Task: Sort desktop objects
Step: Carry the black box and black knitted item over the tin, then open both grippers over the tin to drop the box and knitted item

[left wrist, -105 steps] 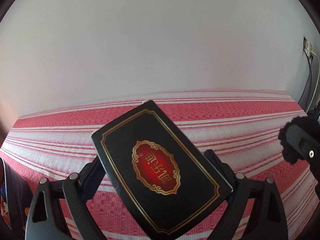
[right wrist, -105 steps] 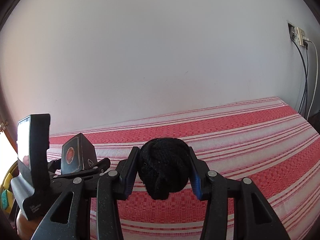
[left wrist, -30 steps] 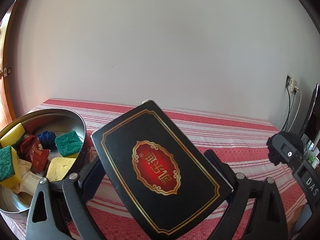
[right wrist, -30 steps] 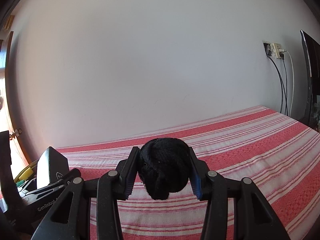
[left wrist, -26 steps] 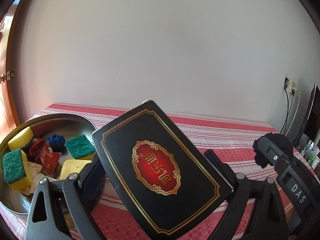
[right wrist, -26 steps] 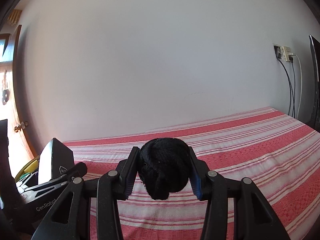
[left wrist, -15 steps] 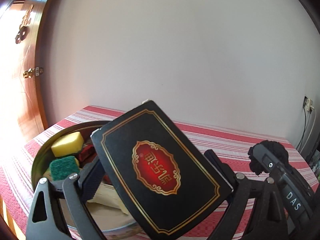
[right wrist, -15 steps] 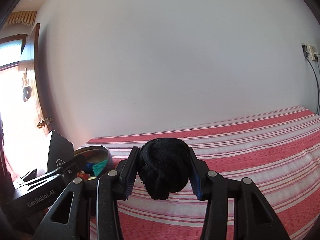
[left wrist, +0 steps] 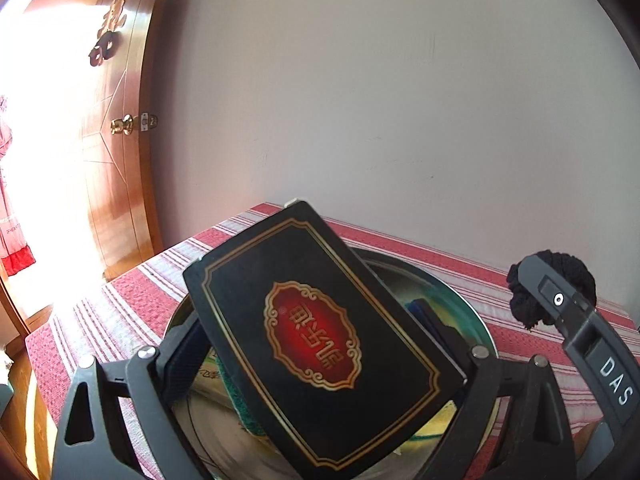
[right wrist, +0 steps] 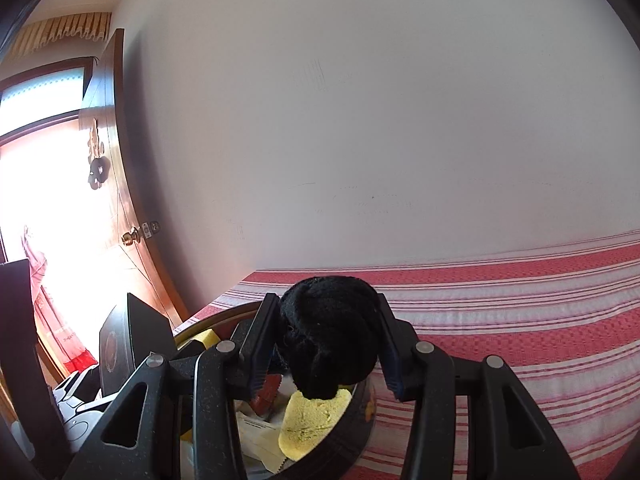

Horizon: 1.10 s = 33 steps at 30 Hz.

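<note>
- Black card box (left wrist: 320, 332) with gold trim and a red medallion sits tilted between the fingers of the left gripper (left wrist: 316, 344), which is spread wide and clamped on its two edges.
- Below and ahead of that gripper lies a round metal tin (left wrist: 460, 304) on the red-and-white striped cloth (left wrist: 132, 300).
- Black knitted ball (right wrist: 330, 336) is pinched in the right gripper (right wrist: 326, 344), jaws partly closed on it.
- Under the ball, inside the tin, lie a yellow sponge (right wrist: 312, 420) and red packets (right wrist: 268, 394).
</note>
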Tool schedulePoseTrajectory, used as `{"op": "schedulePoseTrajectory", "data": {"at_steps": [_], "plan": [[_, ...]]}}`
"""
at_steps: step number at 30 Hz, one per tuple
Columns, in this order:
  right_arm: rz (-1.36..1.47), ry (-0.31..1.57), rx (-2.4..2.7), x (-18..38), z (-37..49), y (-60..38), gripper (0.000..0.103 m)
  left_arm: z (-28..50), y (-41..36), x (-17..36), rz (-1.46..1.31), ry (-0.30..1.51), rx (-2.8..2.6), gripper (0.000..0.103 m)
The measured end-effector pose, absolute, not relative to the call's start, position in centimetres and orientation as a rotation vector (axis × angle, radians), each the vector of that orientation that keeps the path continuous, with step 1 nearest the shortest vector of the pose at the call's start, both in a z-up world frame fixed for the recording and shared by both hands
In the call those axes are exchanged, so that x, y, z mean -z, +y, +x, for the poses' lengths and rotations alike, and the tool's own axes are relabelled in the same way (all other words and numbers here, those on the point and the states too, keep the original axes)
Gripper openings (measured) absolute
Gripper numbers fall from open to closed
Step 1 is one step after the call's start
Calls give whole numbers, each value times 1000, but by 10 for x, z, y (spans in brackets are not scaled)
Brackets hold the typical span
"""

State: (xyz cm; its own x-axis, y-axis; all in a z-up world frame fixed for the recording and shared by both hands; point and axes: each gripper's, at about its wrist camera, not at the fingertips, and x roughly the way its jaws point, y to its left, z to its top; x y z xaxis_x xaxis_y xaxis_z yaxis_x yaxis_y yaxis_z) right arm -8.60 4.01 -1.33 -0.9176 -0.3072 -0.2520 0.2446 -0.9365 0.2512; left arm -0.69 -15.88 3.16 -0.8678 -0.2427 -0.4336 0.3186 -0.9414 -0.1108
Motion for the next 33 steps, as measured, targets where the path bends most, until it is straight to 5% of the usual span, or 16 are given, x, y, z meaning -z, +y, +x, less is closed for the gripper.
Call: {"op": "schedulePoseTrajectory", "data": {"at_steps": [33], "plan": [[731, 0, 2709, -13, -197, -23, 49, -50, -152, -20, 892, 64, 2689, 95]]}}
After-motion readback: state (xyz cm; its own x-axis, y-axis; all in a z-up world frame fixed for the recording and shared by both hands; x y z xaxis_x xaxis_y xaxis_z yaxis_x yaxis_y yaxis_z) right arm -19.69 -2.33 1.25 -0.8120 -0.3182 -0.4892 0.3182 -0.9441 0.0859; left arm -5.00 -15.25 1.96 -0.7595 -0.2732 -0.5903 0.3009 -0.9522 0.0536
